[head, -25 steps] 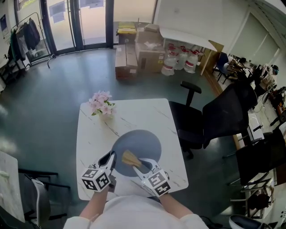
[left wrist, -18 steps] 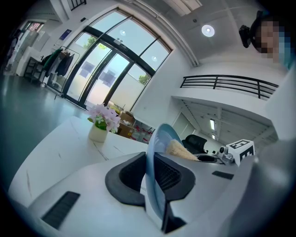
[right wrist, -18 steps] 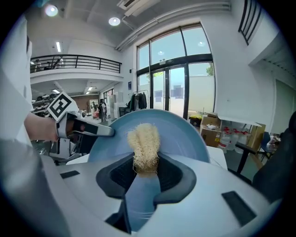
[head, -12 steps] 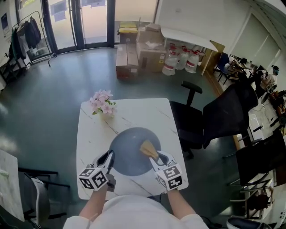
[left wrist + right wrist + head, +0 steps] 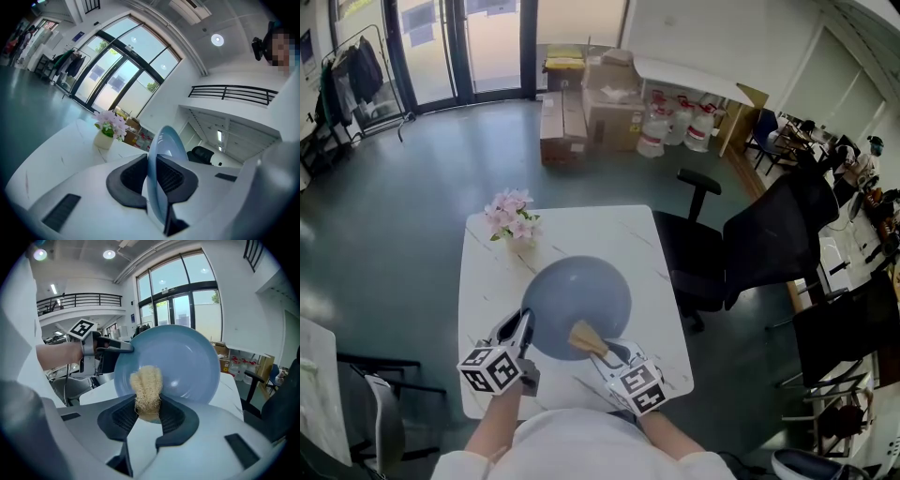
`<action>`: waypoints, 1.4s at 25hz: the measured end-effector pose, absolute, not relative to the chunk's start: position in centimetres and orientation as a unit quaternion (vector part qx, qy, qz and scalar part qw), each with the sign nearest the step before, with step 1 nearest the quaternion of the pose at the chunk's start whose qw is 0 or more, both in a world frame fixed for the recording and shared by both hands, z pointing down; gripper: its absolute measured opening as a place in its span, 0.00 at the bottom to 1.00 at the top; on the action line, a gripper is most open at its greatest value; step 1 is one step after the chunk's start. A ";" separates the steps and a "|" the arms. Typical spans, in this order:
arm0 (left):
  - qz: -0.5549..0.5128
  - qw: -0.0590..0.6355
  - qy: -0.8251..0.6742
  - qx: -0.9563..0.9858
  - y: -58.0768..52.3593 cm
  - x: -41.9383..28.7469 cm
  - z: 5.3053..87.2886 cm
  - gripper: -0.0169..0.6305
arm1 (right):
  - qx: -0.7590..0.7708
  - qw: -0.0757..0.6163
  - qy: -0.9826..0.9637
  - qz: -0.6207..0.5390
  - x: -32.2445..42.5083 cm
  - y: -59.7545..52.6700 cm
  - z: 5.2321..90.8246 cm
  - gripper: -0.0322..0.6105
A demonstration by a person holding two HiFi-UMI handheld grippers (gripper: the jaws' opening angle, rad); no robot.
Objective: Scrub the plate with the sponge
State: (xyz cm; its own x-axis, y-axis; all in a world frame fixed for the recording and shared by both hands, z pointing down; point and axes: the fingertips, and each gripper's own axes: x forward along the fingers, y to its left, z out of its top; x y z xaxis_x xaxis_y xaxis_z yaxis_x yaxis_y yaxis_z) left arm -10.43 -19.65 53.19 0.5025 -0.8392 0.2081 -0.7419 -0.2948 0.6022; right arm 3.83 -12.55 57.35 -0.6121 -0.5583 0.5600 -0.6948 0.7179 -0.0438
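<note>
Since half a second earlier, the sponge [image 5: 581, 336] had slid from the plate's [image 5: 572, 291] three o'clock edge to its five o'clock rim. Flowers [image 5: 514, 217] stood at its eleven o'clock, clear. The left gripper [image 5: 522, 325] clamped the seven o'clock rim (plate tilted off the table [image 5: 581, 230]). The right gripper [image 5: 598, 352] pinched the sponge, and a black chair [image 5: 741, 253] stood apart at three o'clock.

plate [image 5: 577, 291] 1 | sponge [image 5: 584, 338] 1 | grippers [image 5: 524, 321] [image 5: 604, 355] 2 | table [image 5: 487, 272] 1 | flower pot [image 5: 511, 216] 1

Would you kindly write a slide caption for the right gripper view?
Right tool holds the fibrous sponge against the blue plate gripped by the left tool.
</note>
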 end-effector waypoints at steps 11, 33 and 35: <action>-0.013 0.301 -0.466 0.832 -17.6 -7.3 54.0 0.11 | 0.317 0.252 -0.912 0.068 0.5 -15.6 53.9 0.24; -0.077 0.331 -0.501 0.796 -20.1 -10.1 53.7 0.11 | 0.389 0.290 -0.854 0.185 9.2 -13.6 59.8 0.24; -0.083 0.333 -0.506 0.792 -20.6 -10.5 53.8 0.11 | 0.372 0.293 -0.861 0.187 8.0 -12.9 60.2 0.24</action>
State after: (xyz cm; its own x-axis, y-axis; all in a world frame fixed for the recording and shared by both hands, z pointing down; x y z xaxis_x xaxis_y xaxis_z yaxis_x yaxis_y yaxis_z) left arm -10.49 -20.56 53.76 0.4749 -0.8556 0.2060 -0.7456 -0.2669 0.6106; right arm 7.98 -12.85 60.24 -0.5513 -0.5312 0.6433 -0.7505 0.6525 -0.1043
